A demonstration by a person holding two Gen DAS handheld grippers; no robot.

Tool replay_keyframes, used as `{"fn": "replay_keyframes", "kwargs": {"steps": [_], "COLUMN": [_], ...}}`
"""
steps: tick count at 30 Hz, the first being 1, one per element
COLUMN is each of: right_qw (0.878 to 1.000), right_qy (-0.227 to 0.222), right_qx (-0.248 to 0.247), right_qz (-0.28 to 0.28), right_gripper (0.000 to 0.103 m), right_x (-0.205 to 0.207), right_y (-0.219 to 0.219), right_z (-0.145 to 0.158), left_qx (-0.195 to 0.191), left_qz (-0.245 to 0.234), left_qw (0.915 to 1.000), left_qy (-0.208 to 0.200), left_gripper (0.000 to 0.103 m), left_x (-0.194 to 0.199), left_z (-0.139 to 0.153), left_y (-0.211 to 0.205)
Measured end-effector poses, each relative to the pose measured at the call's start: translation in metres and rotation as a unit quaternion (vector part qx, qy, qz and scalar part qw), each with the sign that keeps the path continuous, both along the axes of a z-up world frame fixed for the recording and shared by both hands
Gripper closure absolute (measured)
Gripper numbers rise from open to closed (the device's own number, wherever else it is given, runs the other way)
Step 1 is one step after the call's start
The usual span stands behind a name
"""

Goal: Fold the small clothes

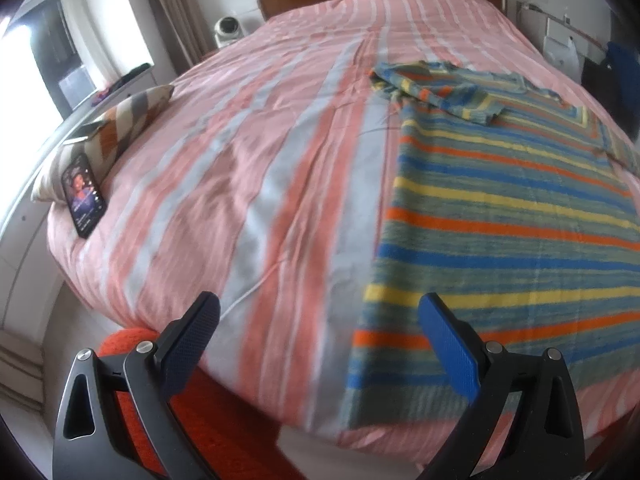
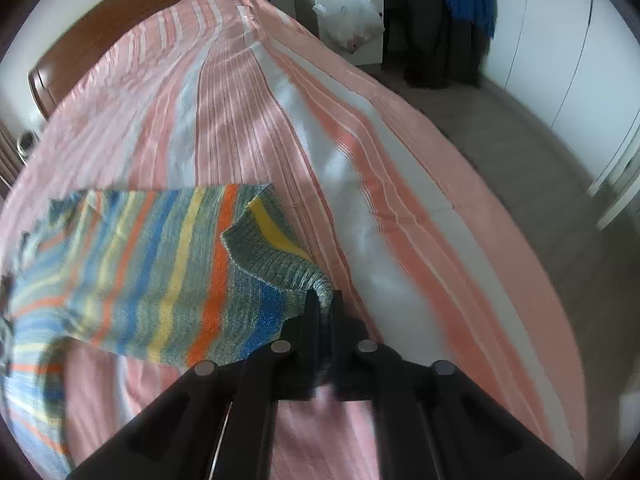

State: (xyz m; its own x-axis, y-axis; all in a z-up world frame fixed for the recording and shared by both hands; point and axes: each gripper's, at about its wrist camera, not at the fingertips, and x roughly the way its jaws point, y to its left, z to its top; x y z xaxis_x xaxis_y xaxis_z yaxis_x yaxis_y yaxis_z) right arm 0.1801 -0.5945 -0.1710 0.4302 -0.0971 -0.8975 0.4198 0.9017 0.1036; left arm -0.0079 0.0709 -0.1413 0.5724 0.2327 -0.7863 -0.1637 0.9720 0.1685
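A knitted sweater (image 1: 508, 216) with blue, yellow, orange and grey-green stripes lies spread on the right side of the bed, its sleeve folded across the top. My left gripper (image 1: 320, 312) hovers open over the bed's near edge; its right blue pad (image 1: 448, 336) is above the sweater's hem and nothing is between the fingers. In the right wrist view my right gripper (image 2: 325, 300) is shut on a ribbed corner of the sweater (image 2: 160, 264) and holds it lifted off the bedcover, so the fabric hangs in a fold.
The bed carries a pink, white and grey striped cover (image 1: 248, 168). A phone (image 1: 83, 194) leans on a chevron pillow (image 1: 116, 132) at the left edge. An orange rug (image 1: 132, 340) lies below the bed. A plastic bag (image 2: 352, 20) and dark clothes (image 2: 444, 32) stand beyond the bed.
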Motion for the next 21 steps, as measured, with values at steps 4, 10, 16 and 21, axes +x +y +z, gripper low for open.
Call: {"fn": "replay_keyframes", "kwargs": {"steps": [4,10,16,21], "right_qw": [1.000,0.996,0.997,0.994], "right_qy": [-0.007,-0.080,-0.025,-0.072], "right_qx": [0.014,0.022,0.069,0.048], "right_qz": [-0.021,0.033,0.031,0.070], "right_gripper": [0.091,0.089,0.074,0.074], "right_x": [-0.012,-0.020,-0.011,-0.058], "right_y": [-0.012,0.013,0.025,0.065], "right_z": [0.012,0.047,-0.001,0.034], "left_qx": [0.008,-0.032,-0.052,0.017], "left_qz": [-0.012,-0.074,-0.197,-0.318], "left_qw": [0.9999,0.9967,0.9785,0.9481], "left_qy": [0.007,0.001,-0.030,0.003], "left_gripper": [0.003,0.003,0.002,0.002], "left_x": [0.004,0.039,0.098,0.161], "left_z": [0.011,0.048,0.099,0.067], "left_y": [0.008,0.000,-0.048,-0.111]}}
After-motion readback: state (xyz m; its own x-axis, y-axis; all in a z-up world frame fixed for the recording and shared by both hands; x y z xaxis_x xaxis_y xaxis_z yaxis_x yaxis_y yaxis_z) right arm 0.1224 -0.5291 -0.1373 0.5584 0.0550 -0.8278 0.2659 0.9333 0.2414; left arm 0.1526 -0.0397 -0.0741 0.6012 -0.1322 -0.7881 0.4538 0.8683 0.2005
